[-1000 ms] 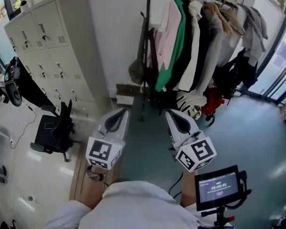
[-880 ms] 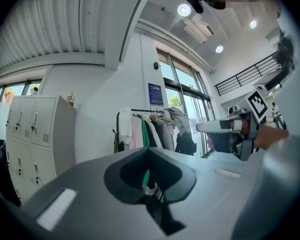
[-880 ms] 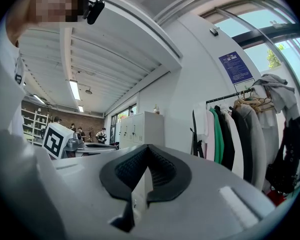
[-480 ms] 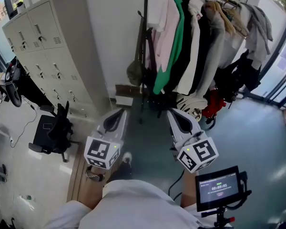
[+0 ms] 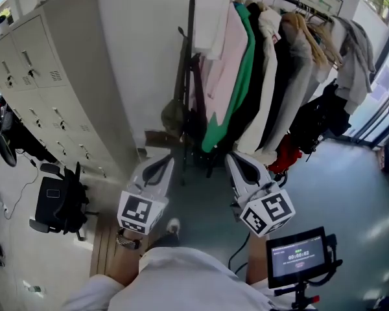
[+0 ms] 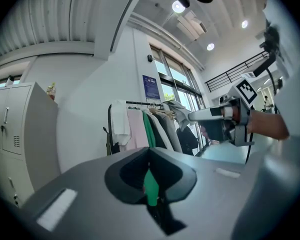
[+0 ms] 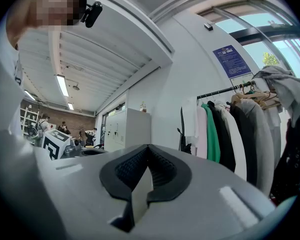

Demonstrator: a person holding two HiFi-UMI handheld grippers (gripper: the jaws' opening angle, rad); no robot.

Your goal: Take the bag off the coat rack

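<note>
At the left end of the coat rack (image 5: 188,57), just beside its dark upright post and in front of the white wall, the olive bag (image 5: 173,116) hangs with its strap running up along the post; a pink garment (image 5: 218,57) and a green one (image 5: 229,89) hang just to its right, followed by a row of dark, cream and grey coats along the rail. Grey lockers (image 5: 45,89) stand to the left of the bag, and a black chair (image 5: 58,203) sits on the floor below them. Both grippers are held side by side in front of the person, pointing at the rack, and neither touches the bag or any clothing. The left gripper (image 5: 157,165) has its jaws opening, only a narrow slit apart so far, with nothing between them; through the slit its own view shows the green garment far behind. The right gripper (image 5: 243,166) has its jaws together and holds nothing. A small screen (image 5: 298,254) on a stand shows at the lower right, beside the person's right arm
</note>
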